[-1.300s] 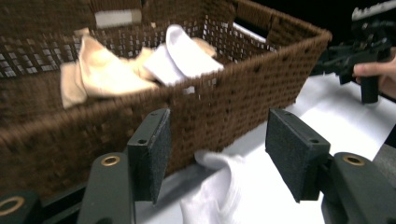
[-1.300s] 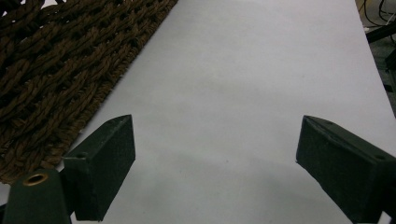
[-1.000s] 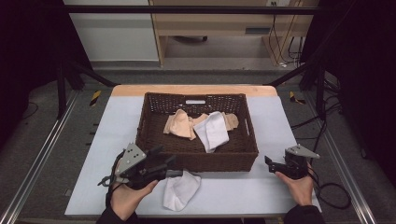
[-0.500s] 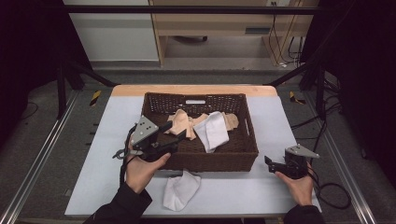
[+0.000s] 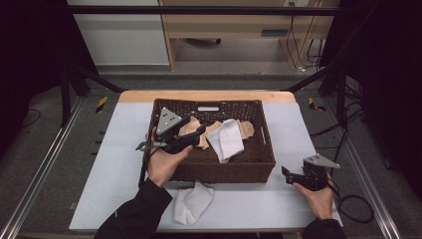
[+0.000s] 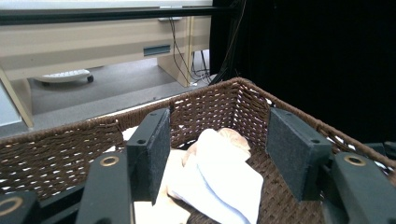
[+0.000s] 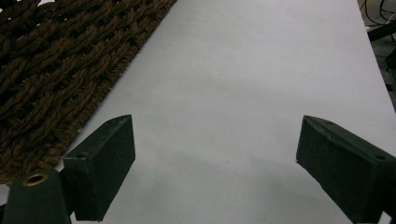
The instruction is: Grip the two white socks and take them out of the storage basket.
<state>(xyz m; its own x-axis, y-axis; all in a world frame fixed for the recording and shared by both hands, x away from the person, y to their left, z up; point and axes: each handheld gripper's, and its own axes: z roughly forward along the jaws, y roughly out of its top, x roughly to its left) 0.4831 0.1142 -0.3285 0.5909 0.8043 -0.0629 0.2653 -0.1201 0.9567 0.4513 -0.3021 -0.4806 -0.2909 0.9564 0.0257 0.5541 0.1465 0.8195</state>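
Left tool [image 5: 199,133] wide and empty over basket [image 5: 259,164] rim, right tool [image 5: 287,175] wide above bare table [image 5: 298,124].

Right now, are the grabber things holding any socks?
No. The left gripper is open over the basket, with the socks lying below its jaws. The right gripper is open over the bare table.

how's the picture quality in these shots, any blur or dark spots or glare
High view: soft overall, dark at both sides, table evenly lit. Left gripper view: basket and socks fairly sharp, black backdrop at right, near jaws slightly soft. Right gripper view: table bright but not blown out, faint shadow between the jaws.
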